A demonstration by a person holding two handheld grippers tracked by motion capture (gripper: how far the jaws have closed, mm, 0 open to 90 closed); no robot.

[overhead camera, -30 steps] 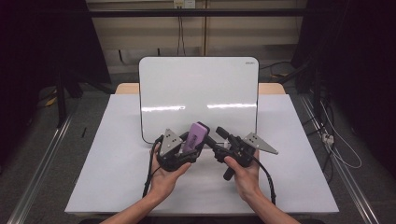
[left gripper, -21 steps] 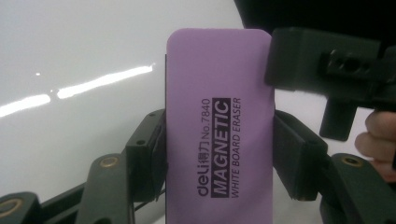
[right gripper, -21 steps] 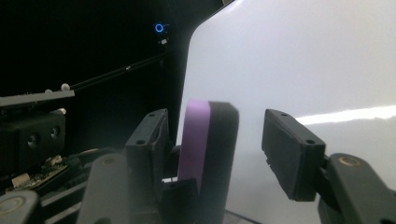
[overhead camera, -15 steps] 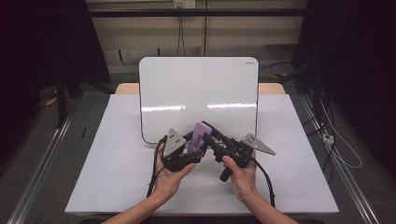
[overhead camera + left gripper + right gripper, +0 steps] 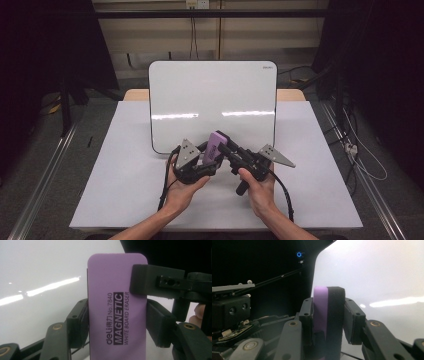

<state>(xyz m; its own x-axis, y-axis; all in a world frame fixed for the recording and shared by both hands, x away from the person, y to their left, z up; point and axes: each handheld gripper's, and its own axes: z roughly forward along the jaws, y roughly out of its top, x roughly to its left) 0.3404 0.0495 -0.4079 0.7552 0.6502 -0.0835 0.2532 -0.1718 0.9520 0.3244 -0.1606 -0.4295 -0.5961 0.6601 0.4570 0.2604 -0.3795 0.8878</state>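
Purple whiteboard eraser (image 5: 212, 148) found upright above the surface (image 5: 120, 165), just before the whiteboard (image 5: 212, 100). Clamped across its edges by left gripper (image 5: 117, 322); gripped across purple face and black backing by right gripper (image 5: 328, 320), just closed.

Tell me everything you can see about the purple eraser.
The purple whiteboard eraser is a flat, round-cornered block printed "deli No.7840 MAGNETIC WHITE BOARD ERASER". Its side shows a purple layer on a black, felt-like one. It stands upright in front of the whiteboard. The left gripper clamps its narrow edges; the right gripper, whose jaws have just closed, clamps its faces.
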